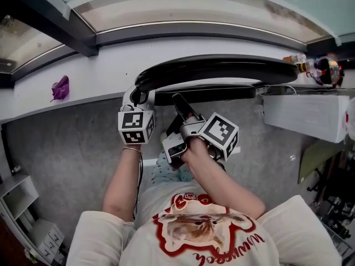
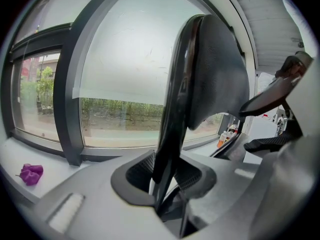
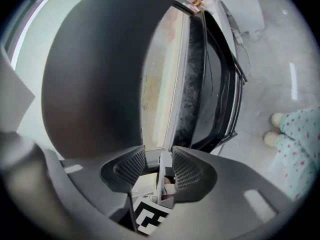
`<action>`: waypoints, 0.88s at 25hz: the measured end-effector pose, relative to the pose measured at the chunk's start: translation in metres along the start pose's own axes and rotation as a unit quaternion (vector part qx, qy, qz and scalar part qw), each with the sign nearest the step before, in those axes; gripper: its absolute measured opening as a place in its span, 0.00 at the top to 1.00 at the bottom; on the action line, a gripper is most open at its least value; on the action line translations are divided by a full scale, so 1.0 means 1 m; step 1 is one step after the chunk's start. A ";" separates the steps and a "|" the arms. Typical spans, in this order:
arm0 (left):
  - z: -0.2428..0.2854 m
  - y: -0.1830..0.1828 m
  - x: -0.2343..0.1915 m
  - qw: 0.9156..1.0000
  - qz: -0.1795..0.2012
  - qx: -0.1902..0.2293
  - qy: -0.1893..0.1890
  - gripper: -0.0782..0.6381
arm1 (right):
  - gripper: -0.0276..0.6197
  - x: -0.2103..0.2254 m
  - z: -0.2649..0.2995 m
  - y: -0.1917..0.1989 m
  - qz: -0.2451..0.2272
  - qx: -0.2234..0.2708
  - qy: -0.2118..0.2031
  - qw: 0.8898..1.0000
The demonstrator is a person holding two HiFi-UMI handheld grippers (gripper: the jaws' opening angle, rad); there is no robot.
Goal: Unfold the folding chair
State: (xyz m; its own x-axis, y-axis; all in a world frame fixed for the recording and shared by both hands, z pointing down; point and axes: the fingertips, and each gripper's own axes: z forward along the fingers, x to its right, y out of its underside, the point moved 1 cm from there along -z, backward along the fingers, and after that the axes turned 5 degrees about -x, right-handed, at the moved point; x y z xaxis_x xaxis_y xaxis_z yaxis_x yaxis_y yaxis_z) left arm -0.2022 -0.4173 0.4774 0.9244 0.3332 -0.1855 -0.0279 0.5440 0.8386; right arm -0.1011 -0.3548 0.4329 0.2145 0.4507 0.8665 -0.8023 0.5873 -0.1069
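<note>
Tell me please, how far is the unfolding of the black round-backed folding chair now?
Done: the left gripper is clamped on the curved edge of the black round-backed folding chair. In hand: the right gripper, jaws apart and empty, points at the chair. Left: its panels look nearly flat together, so the opening itself is not yet done.

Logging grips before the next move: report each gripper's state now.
Left gripper: closed on the chair, at its black edge.
Right gripper: open, holding nothing.
</note>
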 end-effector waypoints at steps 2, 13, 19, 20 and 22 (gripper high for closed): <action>-0.001 0.000 0.001 1.000 0.003 -0.002 0.001 0.75 | 0.67 -0.001 0.005 -0.004 0.017 0.004 0.003 1.000; -0.001 0.001 0.005 1.000 0.007 -0.002 0.009 0.75 | 0.60 0.008 -0.004 -0.014 0.035 0.011 0.023 0.999; -0.002 0.001 0.007 1.000 0.005 -0.001 0.013 0.75 | 0.53 0.026 -0.003 -0.014 0.039 0.017 0.042 0.998; -0.002 0.001 0.007 1.000 0.004 -0.001 0.014 0.75 | 0.52 0.028 0.000 -0.016 0.041 0.023 0.043 0.998; -0.002 0.002 0.007 1.000 0.001 0.000 0.016 0.75 | 0.50 0.030 0.006 -0.020 0.048 0.033 0.043 0.997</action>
State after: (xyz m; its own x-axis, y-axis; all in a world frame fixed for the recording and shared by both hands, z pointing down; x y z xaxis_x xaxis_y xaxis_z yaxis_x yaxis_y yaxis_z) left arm -0.1966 -0.4121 0.4765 0.9114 0.3592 -0.2009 -0.0292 0.5434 0.8390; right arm -0.0822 -0.3572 0.4638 0.1792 0.5602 0.8087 -0.8556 0.4946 -0.1530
